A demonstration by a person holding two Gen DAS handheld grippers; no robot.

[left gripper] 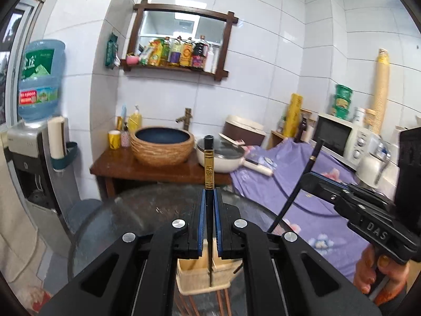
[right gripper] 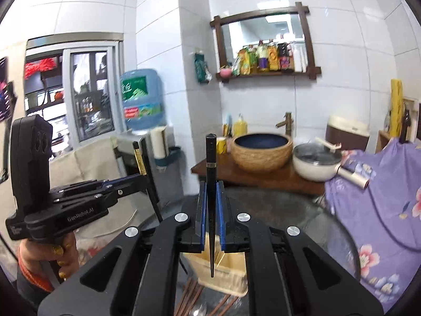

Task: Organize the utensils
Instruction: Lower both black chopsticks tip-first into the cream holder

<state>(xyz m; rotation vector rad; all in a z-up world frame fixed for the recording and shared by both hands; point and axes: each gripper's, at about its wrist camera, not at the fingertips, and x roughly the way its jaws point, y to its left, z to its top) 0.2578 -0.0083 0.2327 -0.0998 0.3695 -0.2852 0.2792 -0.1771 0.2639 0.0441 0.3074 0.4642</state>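
A round dark glass table (left gripper: 136,210) lies below both grippers, with a pale wooden utensil holder (left gripper: 202,276) standing on it and brown chopsticks (right gripper: 189,297) lying loose beside its base. The left gripper (left gripper: 209,197) has its blue pads clamped together on a black chopstick with a gold band (left gripper: 209,168), which stands upright between the fingers, tip hanging over the holder. The right gripper (right gripper: 210,192) is likewise clamped on a plain black chopstick (right gripper: 211,163), upright, its point above the holder
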